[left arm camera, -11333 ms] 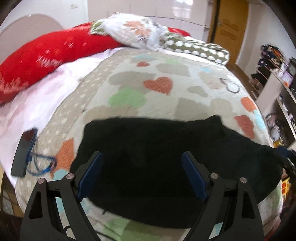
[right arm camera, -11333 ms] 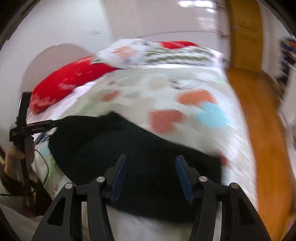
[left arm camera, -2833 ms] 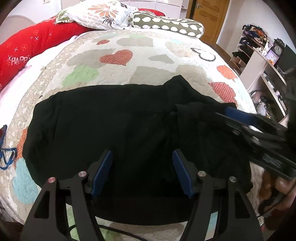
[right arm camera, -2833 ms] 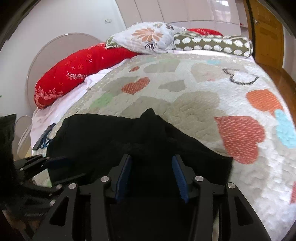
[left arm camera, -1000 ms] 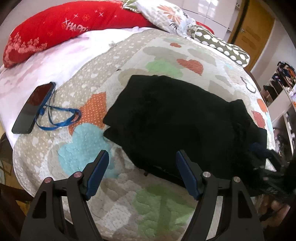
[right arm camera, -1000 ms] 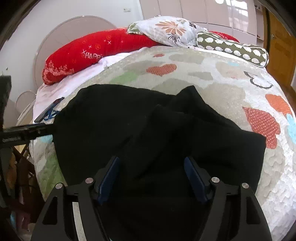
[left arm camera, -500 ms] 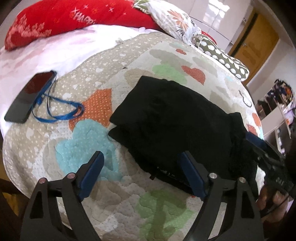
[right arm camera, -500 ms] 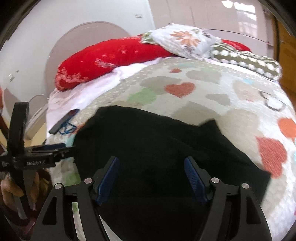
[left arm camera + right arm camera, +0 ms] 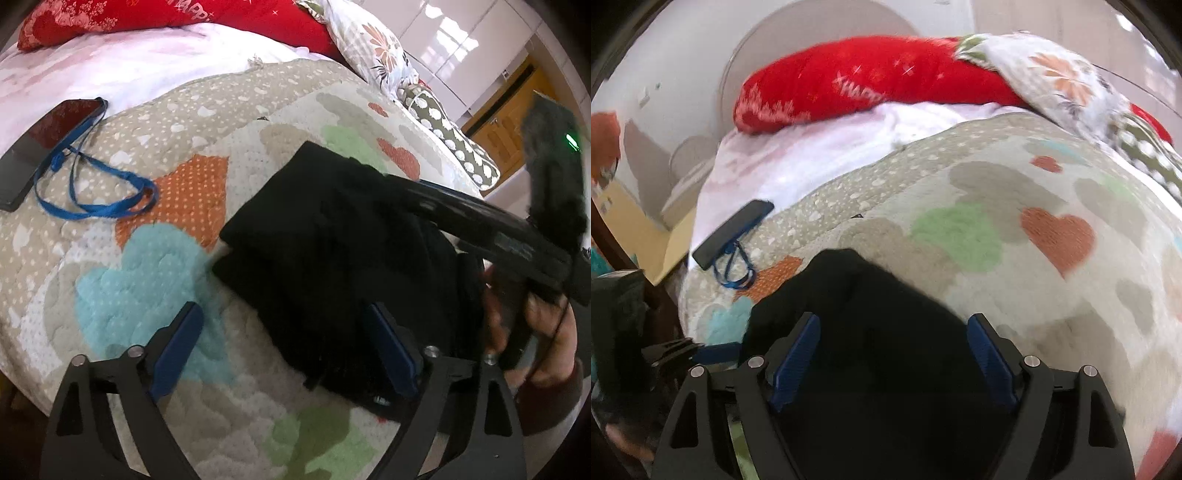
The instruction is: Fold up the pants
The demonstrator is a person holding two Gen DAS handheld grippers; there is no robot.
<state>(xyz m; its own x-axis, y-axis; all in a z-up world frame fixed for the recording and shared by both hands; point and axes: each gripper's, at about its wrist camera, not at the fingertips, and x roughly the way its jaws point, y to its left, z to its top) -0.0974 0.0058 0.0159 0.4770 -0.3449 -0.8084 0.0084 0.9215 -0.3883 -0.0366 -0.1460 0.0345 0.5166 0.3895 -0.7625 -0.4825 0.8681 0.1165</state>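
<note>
The black pants [image 9: 332, 240] lie folded in a thick stack on the heart-patterned quilt [image 9: 147, 258]. My left gripper [image 9: 284, 317] is open and empty, its fingers astride the near left corner of the stack. The right gripper's arm shows in the left wrist view [image 9: 498, 236], reaching across the top of the pants from the right. In the right wrist view the pants [image 9: 886, 295] fill the lower middle. My right gripper [image 9: 897, 332] is open, its blue pads [image 9: 798, 350] spread low over the cloth and holding nothing.
A dark phone [image 9: 48, 144] with a blue lanyard [image 9: 99, 192] lies on the quilt's left side. A long red pillow [image 9: 868, 81] and floral pillows [image 9: 373, 48] sit at the bed's head. The bed edge runs along the near left.
The pants went from a wide spread to a narrower, thicker stack. My right gripper has swung left across the pants. My left gripper has come in closer to the stack's near corner.
</note>
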